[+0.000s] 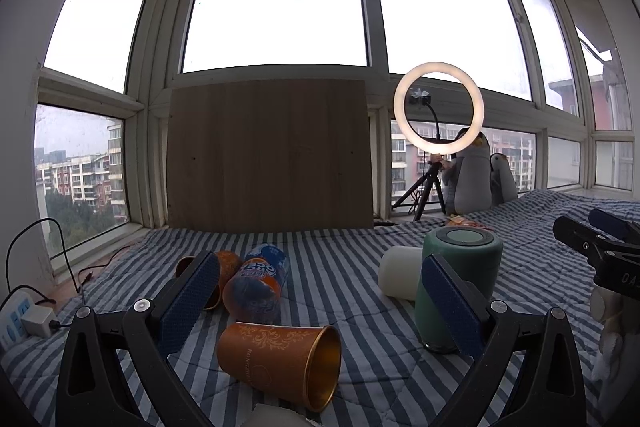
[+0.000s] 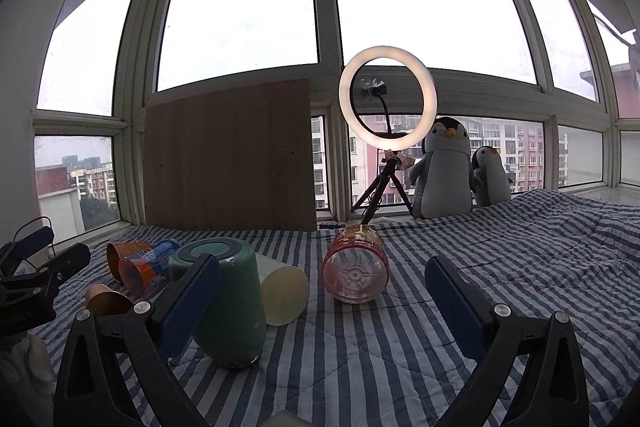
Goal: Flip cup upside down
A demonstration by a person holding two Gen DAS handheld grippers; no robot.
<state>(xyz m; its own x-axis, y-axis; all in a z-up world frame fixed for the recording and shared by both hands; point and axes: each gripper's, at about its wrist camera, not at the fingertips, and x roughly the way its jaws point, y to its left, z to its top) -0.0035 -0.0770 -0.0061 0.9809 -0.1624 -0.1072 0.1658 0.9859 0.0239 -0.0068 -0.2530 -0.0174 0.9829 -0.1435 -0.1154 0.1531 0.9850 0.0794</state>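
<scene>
A green cup (image 1: 460,283) stands upside down on the striped bedspread, its base facing up; it also shows in the right wrist view (image 2: 224,299). An orange paper cup (image 1: 280,359) lies on its side, mouth to the right, just in front of my left gripper (image 1: 320,291), which is open and empty. A white cup (image 1: 400,277) lies on its side beside the green cup. My right gripper (image 2: 322,295) is open and empty, with the green cup by its left finger (image 2: 192,303).
An orange-blue printed cup (image 1: 256,283) and another orange cup (image 1: 224,263) lie at the left. A pink clear cup (image 2: 356,267) lies on its side. A wooden board (image 1: 268,155), a ring light on a tripod (image 1: 438,107) and penguin toys (image 2: 444,167) stand by the window. A power strip (image 1: 20,319) lies far left.
</scene>
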